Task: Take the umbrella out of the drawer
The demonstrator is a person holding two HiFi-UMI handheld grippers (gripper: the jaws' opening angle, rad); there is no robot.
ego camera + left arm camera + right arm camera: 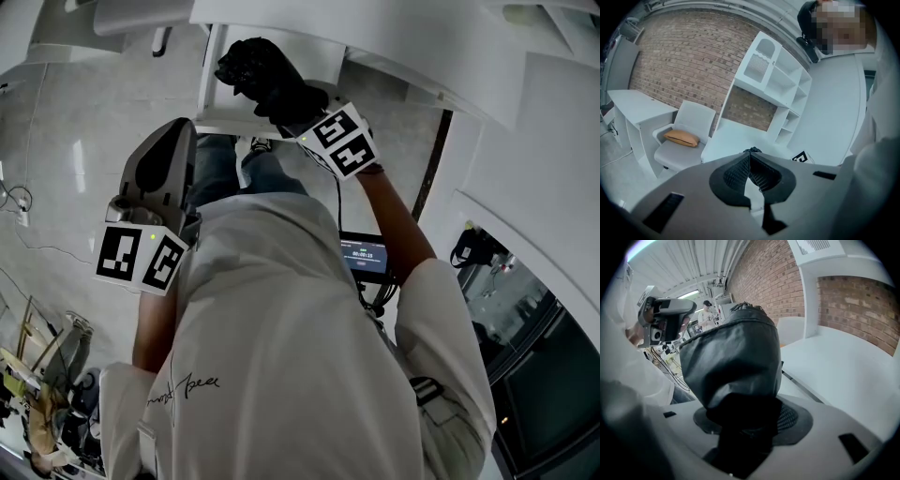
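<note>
The umbrella (265, 74) is a folded black one in a black fabric sleeve. My right gripper (292, 111) is shut on it and holds it up over the white desk (225, 120). In the right gripper view the umbrella (733, 355) fills the middle and hides the jaws of the right gripper (744, 420). My left gripper (181, 128) hangs lower left of it, by the person's side, shut on nothing. In the left gripper view the pads of the left gripper (750, 161) meet, and the umbrella's end (752, 150) peeks just above them. No drawer is clearly seen.
A white shelf unit (776, 77) stands on the desk top (736, 138) against a brick wall (689, 56). A white chair (679, 145) with an orange cushion (681, 137) is at the left. The person's body fills the lower head view. A second person (708, 311) stands far off.
</note>
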